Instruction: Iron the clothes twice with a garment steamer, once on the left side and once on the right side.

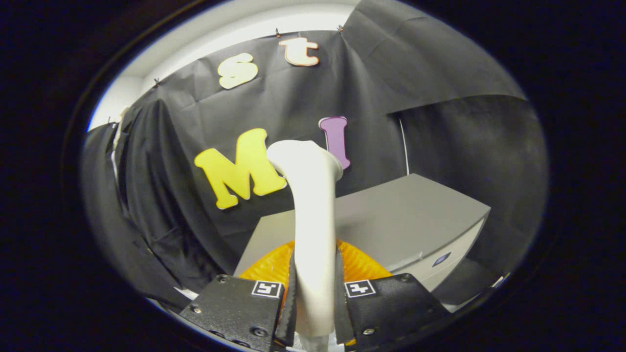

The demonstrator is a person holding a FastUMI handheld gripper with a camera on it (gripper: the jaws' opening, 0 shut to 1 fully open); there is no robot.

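Steamer in hand: the gripper [314, 293] pinches the white handle of the garment steamer [313, 215], both fingers pressed against its sides, the tool rising upright between them with its flared head tilted up toward the booth wall. Beyond the fingers lies an orange, ribbed object [359, 264], partly hidden by the handle; what it is cannot be told from this angle. Behind it stands a grey cabinet [401, 220], its near corner pointing toward the gripper's right side. Dark fabric [146, 195] hangs in folds off to the left of the steamer, well apart from the head; whether this is the garment to be ironed or more of the booth's drapery cannot be told. The steamer head touches no cloth here. Judging by this, the pickup looks complete and the tool is secured, while neither the left-side nor the right-side pass can be confirmed as done; both strokes appear to remain ahead.
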